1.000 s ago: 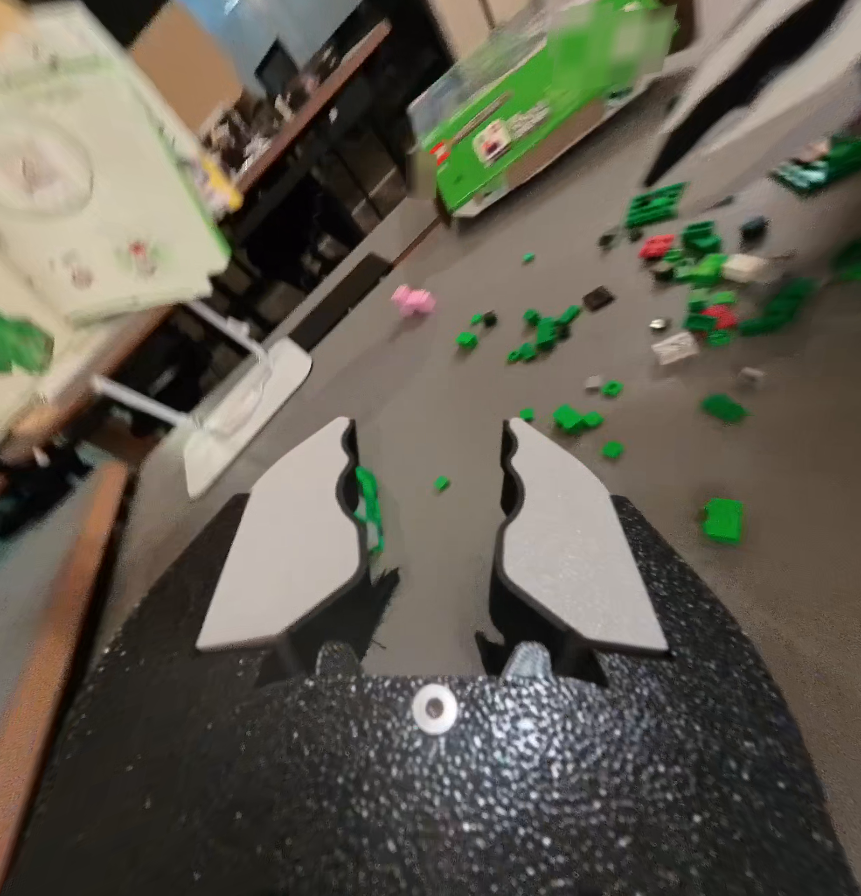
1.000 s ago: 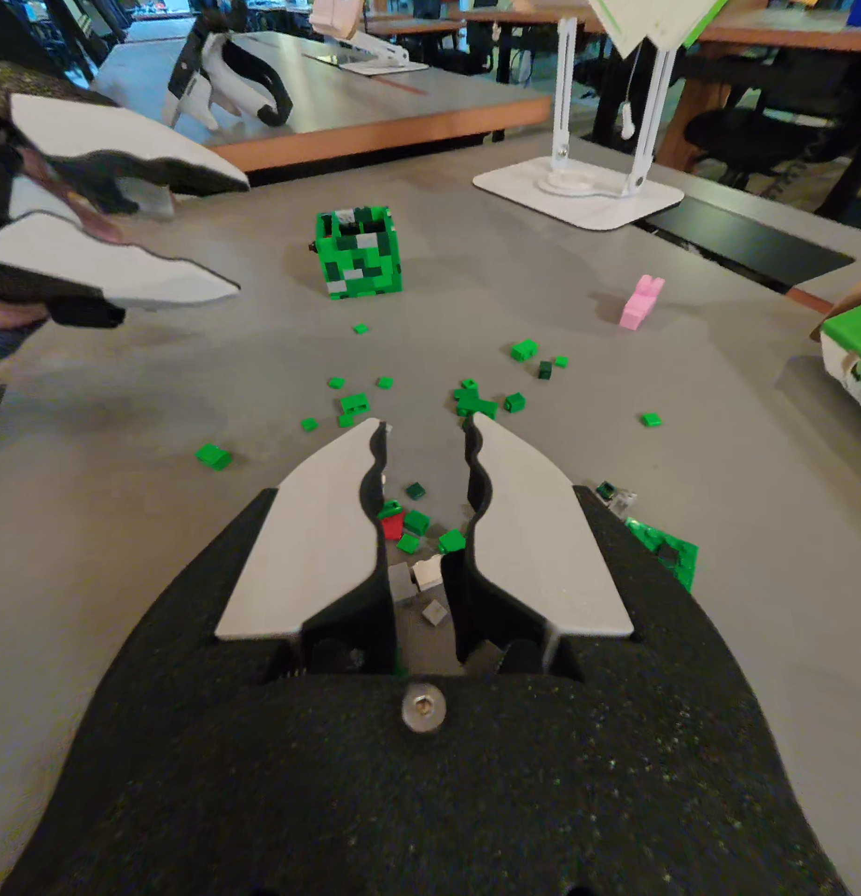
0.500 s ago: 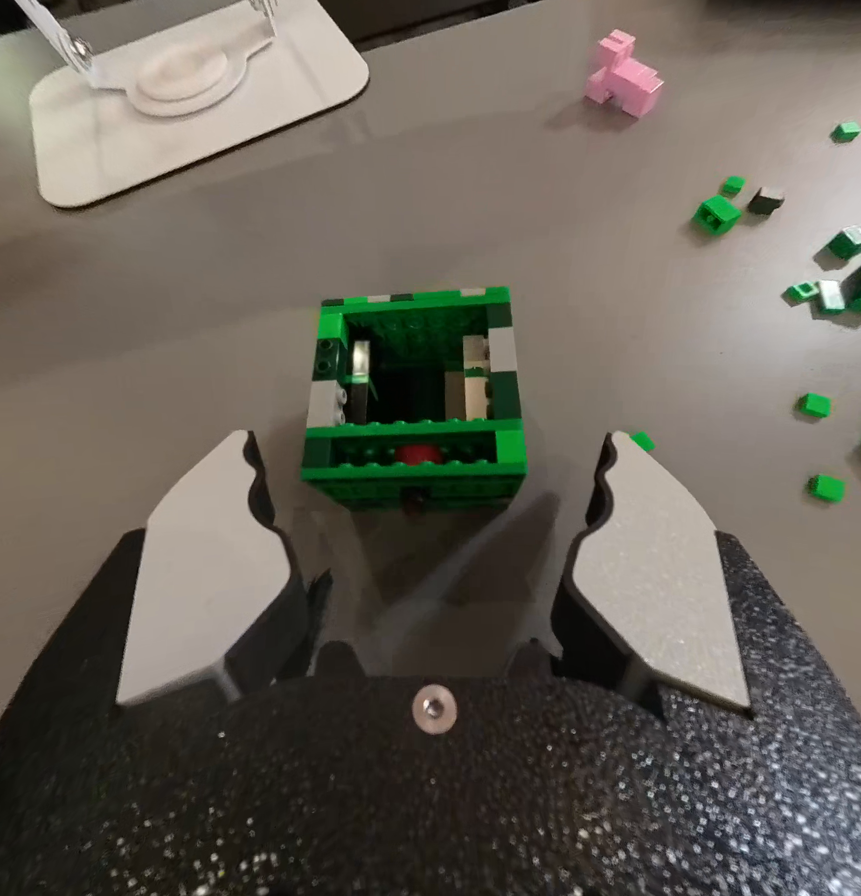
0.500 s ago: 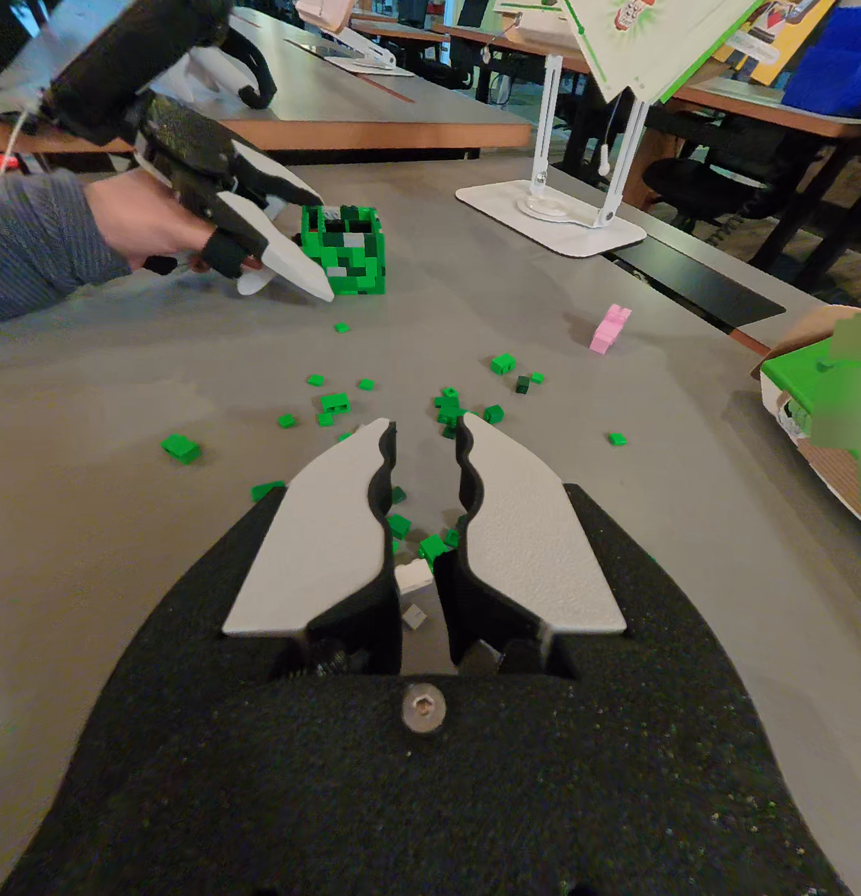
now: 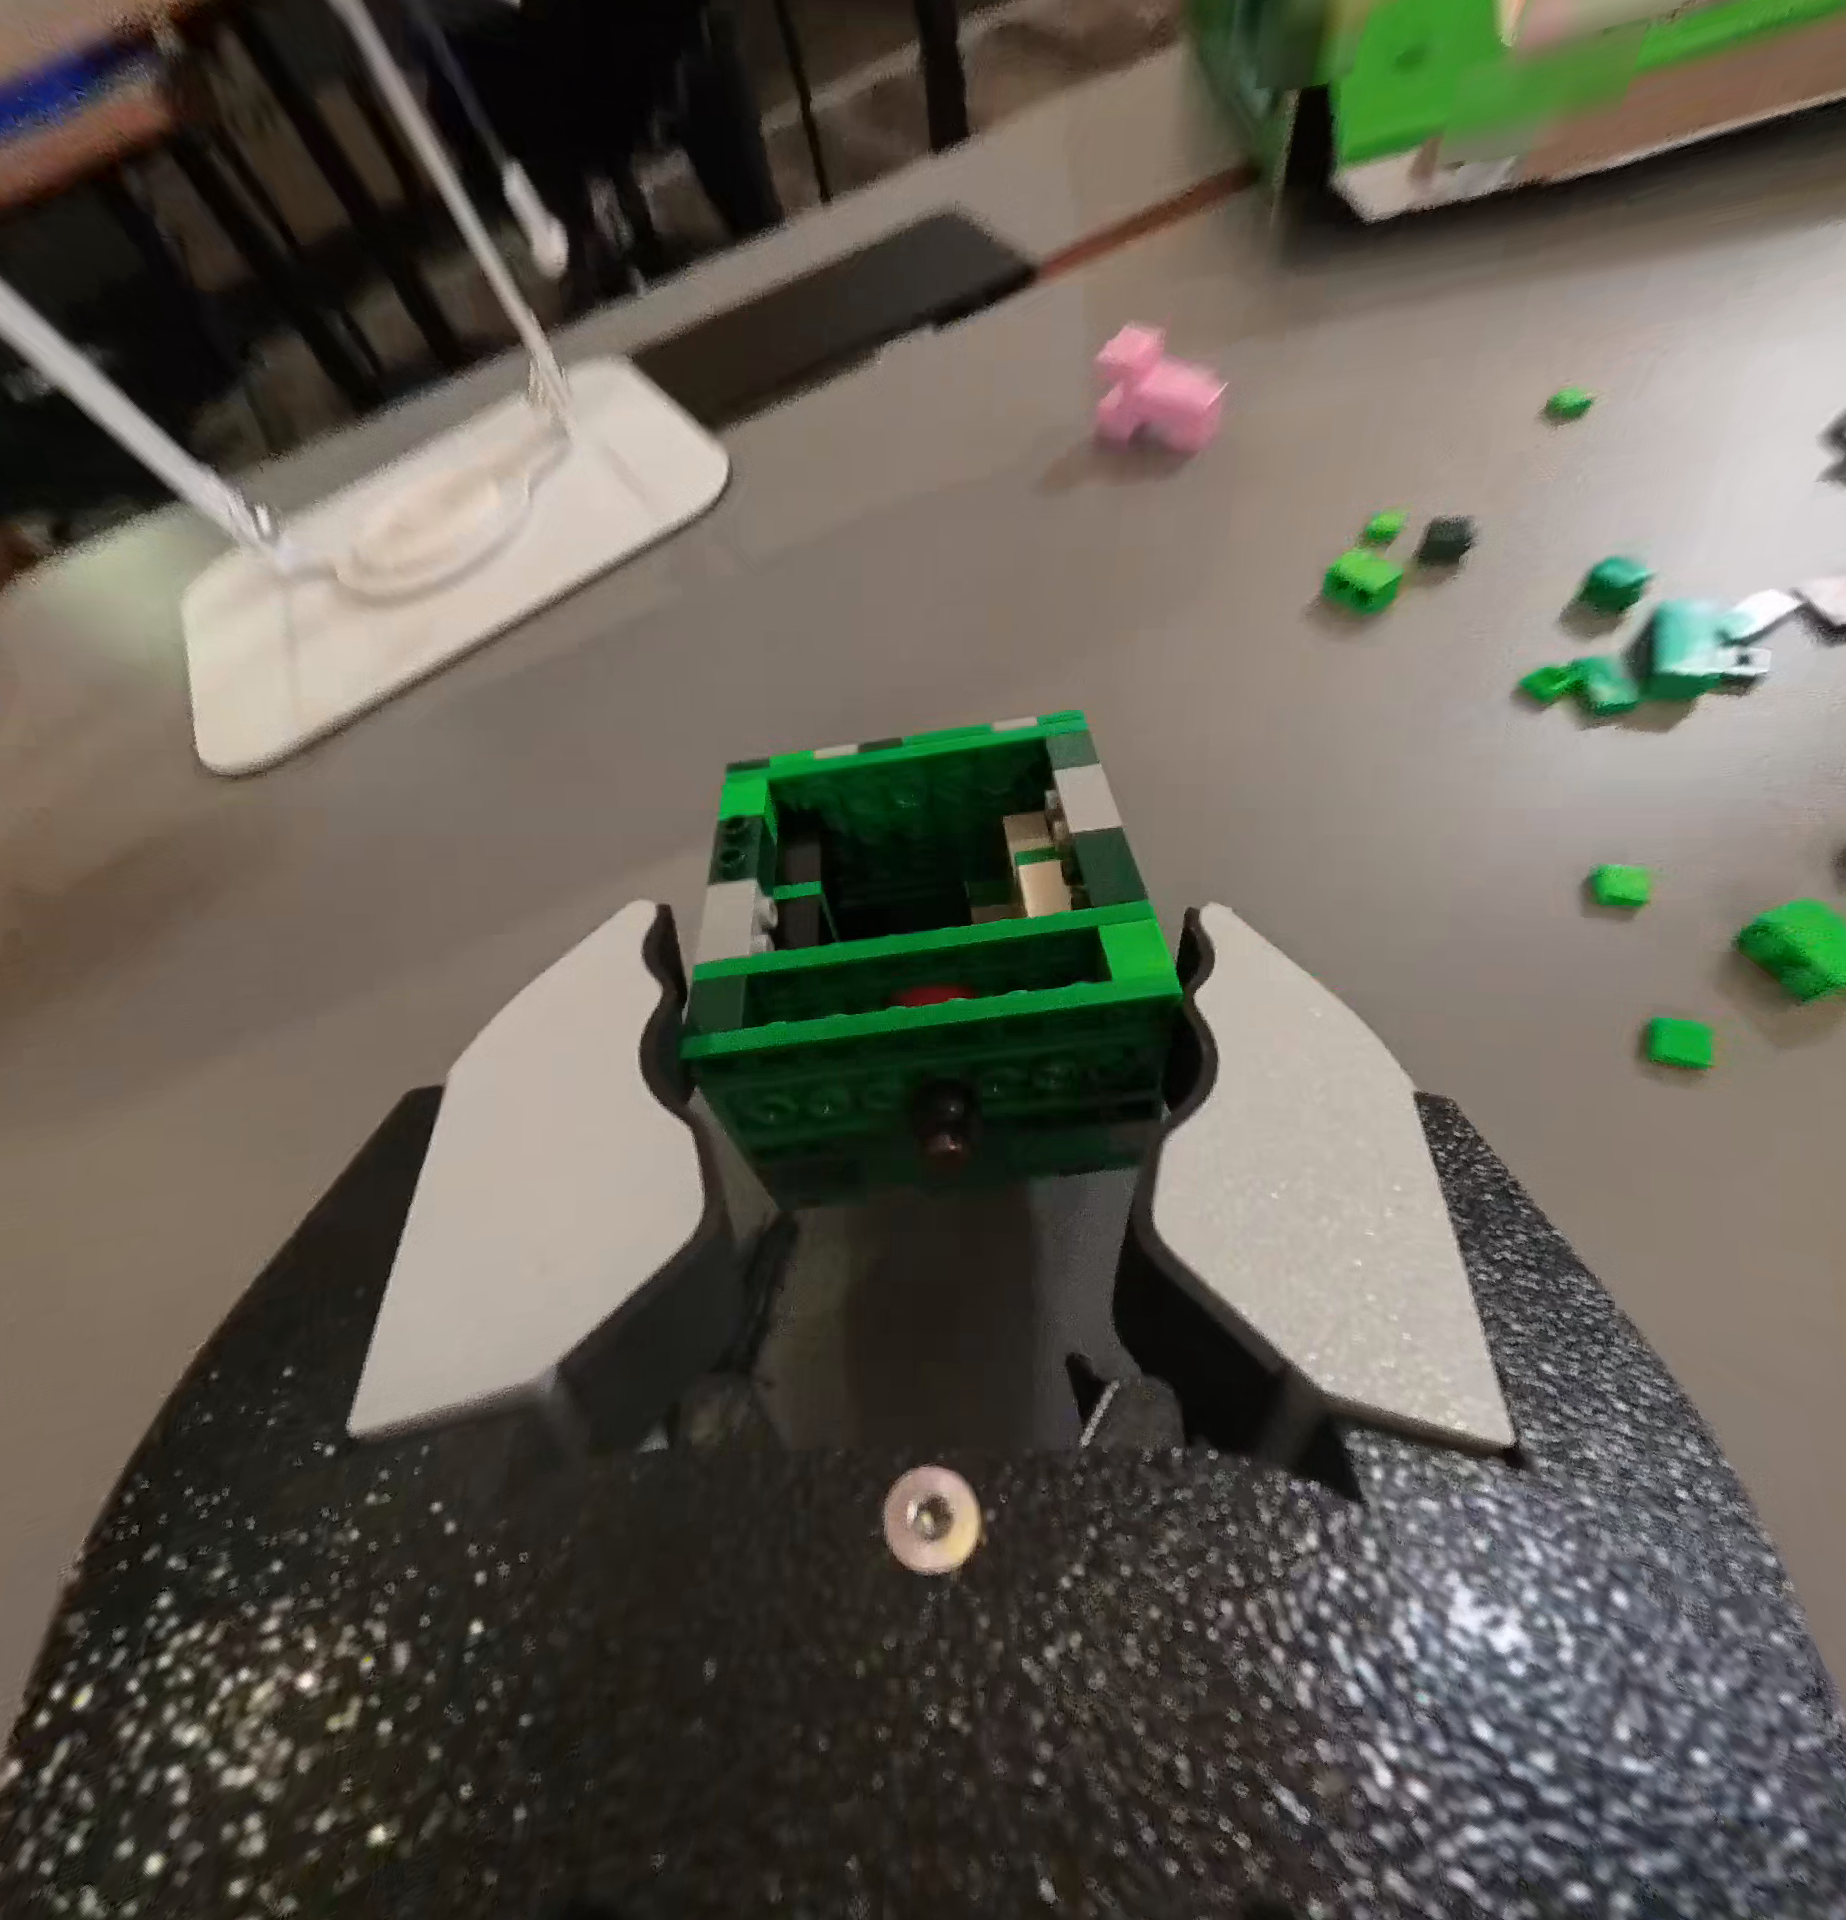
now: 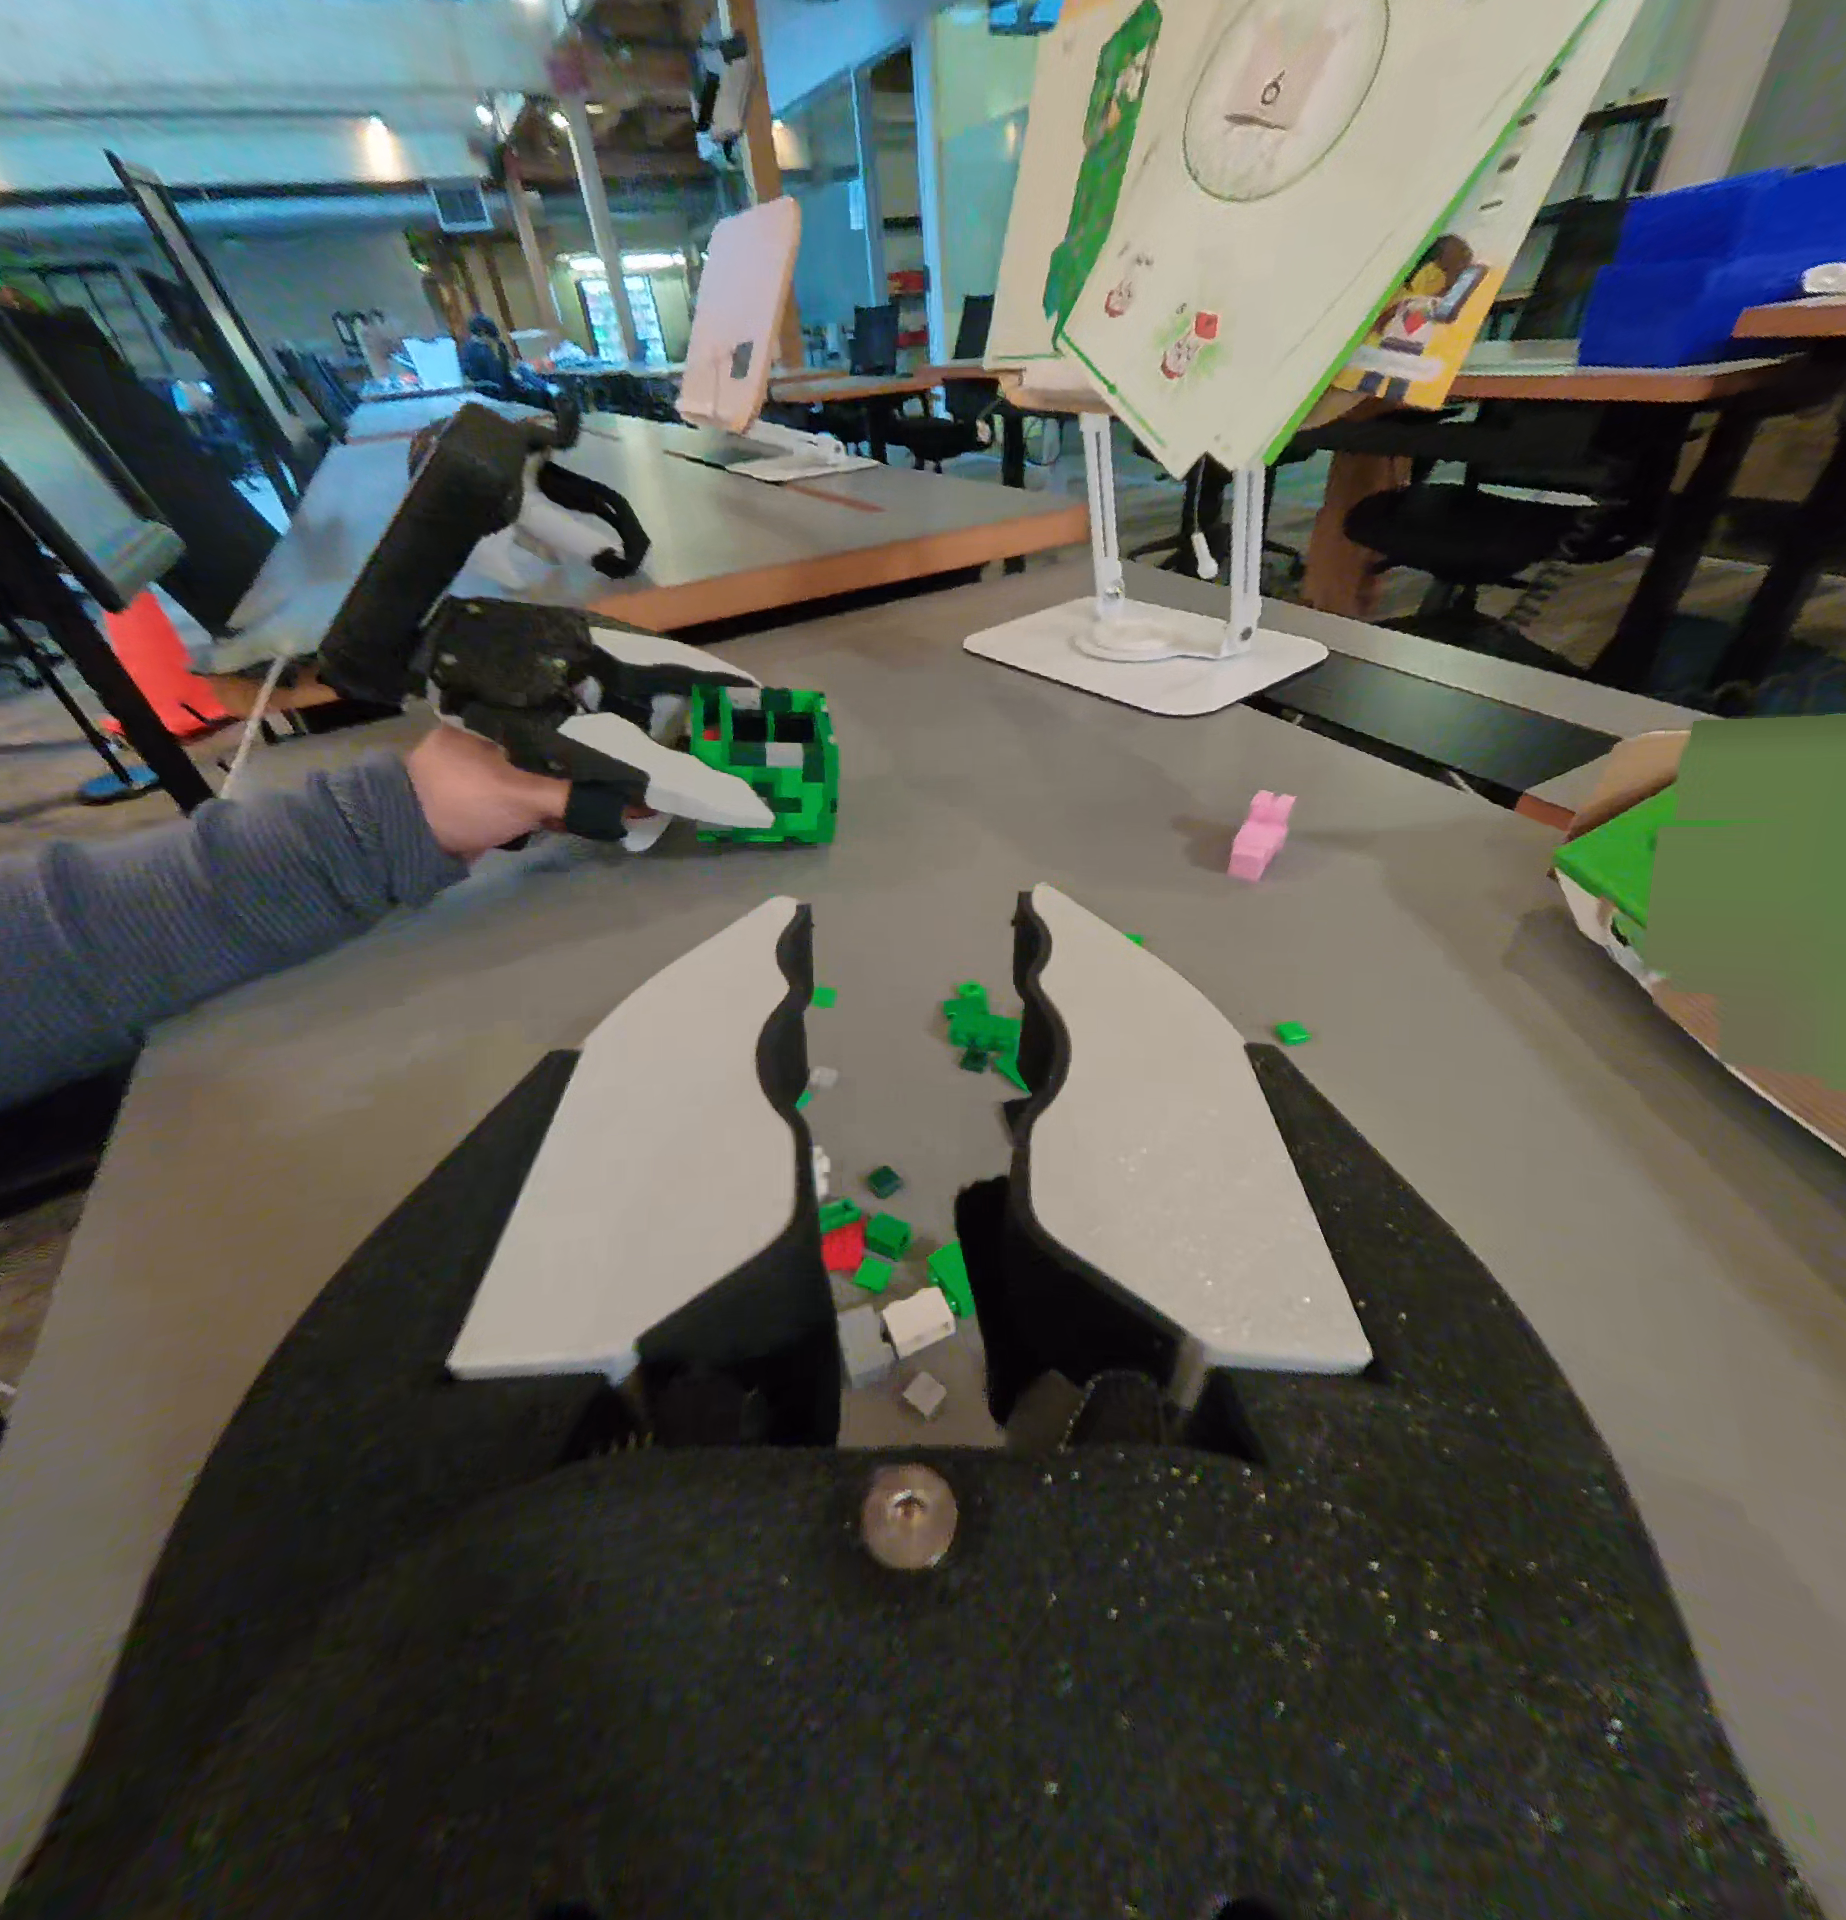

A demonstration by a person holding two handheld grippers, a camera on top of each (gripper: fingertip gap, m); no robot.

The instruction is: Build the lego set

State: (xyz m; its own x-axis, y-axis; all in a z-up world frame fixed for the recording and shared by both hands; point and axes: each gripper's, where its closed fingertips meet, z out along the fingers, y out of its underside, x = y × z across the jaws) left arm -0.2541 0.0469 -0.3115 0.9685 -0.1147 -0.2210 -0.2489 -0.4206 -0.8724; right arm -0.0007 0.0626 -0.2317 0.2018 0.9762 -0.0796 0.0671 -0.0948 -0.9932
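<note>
A hollow green, grey and black brick cube (image 5: 929,1039) stands open-topped on the grey table (image 5: 327,987). My left gripper (image 5: 934,920) is shut on the cube, one finger against each side of its near end. The right wrist view shows the same hold, with the cube (image 6: 789,769) between the left gripper's fingers (image 6: 690,790). My right gripper (image 6: 914,904) is open and empty, held above loose green, red, white and grey bricks (image 6: 883,1247). More loose green bricks (image 5: 1667,655) lie to the cube's right.
A small pink brick figure (image 6: 1262,831) stands at mid-table. A white stand base (image 6: 1147,655) carries the instruction booklet (image 6: 1262,208) at the table's far side. The green set box (image 6: 1615,883) sits at the right edge. A person's sleeved arm (image 6: 171,914) reaches in from the left. My left tips are roughly 20 cm from the small pink brick figure (image 6: 1262,831). My left wrist view (image 5: 1166,380) looks at it from another angle.
My left gripper went from wide open in front of the cube to closed on its sides. My right gripper opened a little wider and tilted up.
</note>
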